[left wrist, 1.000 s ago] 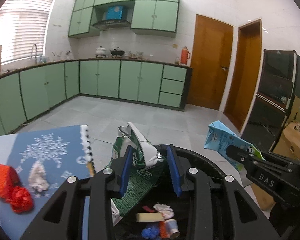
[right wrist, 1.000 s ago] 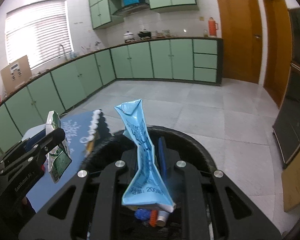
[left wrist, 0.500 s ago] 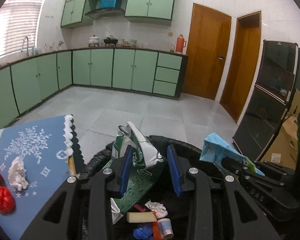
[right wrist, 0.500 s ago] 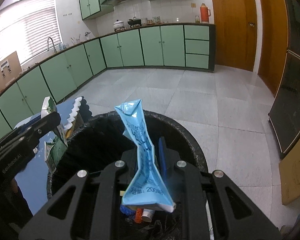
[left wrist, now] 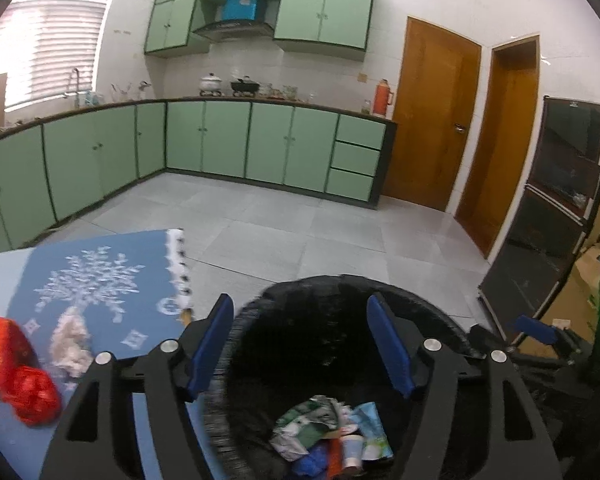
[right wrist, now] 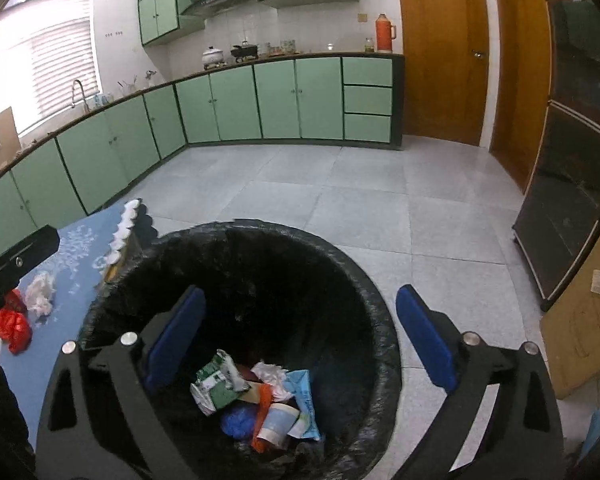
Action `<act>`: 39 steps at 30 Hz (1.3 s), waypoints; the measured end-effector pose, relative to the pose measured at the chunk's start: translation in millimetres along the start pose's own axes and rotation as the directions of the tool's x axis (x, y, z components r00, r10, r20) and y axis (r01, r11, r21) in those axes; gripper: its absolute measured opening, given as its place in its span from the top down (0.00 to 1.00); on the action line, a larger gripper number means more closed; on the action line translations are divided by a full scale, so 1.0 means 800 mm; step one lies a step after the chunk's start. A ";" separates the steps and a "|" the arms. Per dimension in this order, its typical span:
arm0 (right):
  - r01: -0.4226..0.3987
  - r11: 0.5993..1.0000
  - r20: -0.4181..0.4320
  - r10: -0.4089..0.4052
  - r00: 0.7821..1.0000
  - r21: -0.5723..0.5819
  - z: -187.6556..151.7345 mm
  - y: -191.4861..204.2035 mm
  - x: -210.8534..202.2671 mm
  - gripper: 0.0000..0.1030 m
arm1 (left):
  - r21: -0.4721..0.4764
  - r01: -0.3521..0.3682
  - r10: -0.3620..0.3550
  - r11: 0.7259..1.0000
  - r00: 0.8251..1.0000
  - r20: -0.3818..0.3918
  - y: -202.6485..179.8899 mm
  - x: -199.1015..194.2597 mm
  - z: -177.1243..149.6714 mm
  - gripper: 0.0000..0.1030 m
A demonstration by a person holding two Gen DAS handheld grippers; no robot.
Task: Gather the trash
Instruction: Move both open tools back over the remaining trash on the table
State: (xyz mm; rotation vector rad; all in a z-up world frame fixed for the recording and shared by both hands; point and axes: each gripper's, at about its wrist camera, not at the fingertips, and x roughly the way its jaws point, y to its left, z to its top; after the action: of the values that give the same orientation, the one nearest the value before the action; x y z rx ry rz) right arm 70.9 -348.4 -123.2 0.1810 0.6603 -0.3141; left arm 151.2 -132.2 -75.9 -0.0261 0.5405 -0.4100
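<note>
Both grippers hang open and empty over a black-lined trash bin (left wrist: 300, 300) (right wrist: 360, 280). My left gripper (left wrist: 300, 344) is above its left part, my right gripper (right wrist: 300, 340) above its middle. In the bin lie a crushed green carton (right wrist: 216, 384) (left wrist: 304, 424), a flattened light-blue carton (right wrist: 304, 400) (left wrist: 374, 432), a white tissue (right wrist: 270, 374) and other scraps. On the blue tablecloth (left wrist: 100, 280) to the left lie a crumpled white tissue (left wrist: 70, 340) (right wrist: 40, 292) and red plastic wrappers (left wrist: 20, 376) (right wrist: 14, 328).
The table (right wrist: 72, 248) stands just left of the bin. Green kitchen cabinets (right wrist: 260, 100) line the far walls. A dark glass cabinet (right wrist: 572, 160) and cardboard boxes (right wrist: 580, 320) stand at the right. Grey tile floor (right wrist: 380, 200) lies beyond the bin.
Both grippers have opened. The green carton dropped from the left and the light-blue carton from the right; both now lie in the bin.
</note>
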 end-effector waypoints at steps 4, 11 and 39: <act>-0.051 0.999 0.013 0.051 0.999 -0.001 0.005 0.022 -0.011 0.08 | -0.018 -0.049 0.049 0.999 0.999 0.005 0.032 -0.022 -0.002 0.33; -0.134 0.988 0.045 0.138 0.989 -0.077 0.016 0.091 -0.030 0.08 | -0.047 -0.174 0.176 0.984 0.984 0.031 0.100 -0.067 -0.009 0.33; -0.360 0.896 -0.061 0.357 0.932 -0.261 -0.003 0.370 0.027 0.08 | -0.140 -0.490 0.492 0.860 0.870 -0.022 0.309 -0.143 -0.076 0.33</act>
State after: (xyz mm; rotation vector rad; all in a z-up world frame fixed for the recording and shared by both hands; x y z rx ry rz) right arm 186.8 -75.1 -119.6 0.0415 0.6600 0.1345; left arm 123.9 144.3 -103.9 -0.0262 0.5396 0.1320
